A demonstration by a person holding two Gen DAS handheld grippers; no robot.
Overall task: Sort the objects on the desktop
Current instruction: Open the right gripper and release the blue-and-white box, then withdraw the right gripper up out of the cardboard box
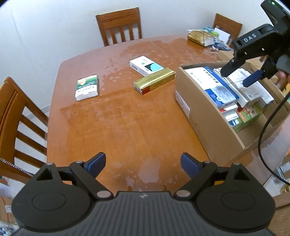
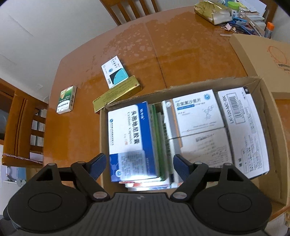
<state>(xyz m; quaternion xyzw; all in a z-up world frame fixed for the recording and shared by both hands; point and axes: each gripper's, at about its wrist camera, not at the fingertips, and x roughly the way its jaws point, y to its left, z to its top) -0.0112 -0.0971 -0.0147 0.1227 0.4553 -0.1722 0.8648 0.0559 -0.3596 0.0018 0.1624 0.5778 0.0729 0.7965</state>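
Note:
Three boxes lie on the wooden table (image 1: 126, 123): a green-and-white box (image 1: 87, 89) (image 2: 66, 102) at the left, and a gold box (image 1: 154, 80) (image 2: 117, 95) touching a white-and-teal box (image 1: 145, 65) (image 2: 115, 72). An open cardboard carton (image 1: 208, 123) (image 2: 181, 85) at the right holds several medicine boxes. My right gripper (image 2: 139, 166) (image 1: 237, 76) hovers open over the carton. A blue-and-white box (image 2: 130, 141) (image 1: 221, 87) lies below its spread pads. My left gripper (image 1: 143, 164) is open over bare table near the front edge, holding nothing.
Wooden chairs stand at the far side (image 1: 119, 25), the left (image 1: 12, 118) and the back right (image 1: 227, 25). A gold foil bag (image 2: 212, 12) and small clutter sit at the far right corner. A second cardboard piece (image 2: 262, 59) lies beside the carton. A black cable (image 1: 262, 136) hangs at the right.

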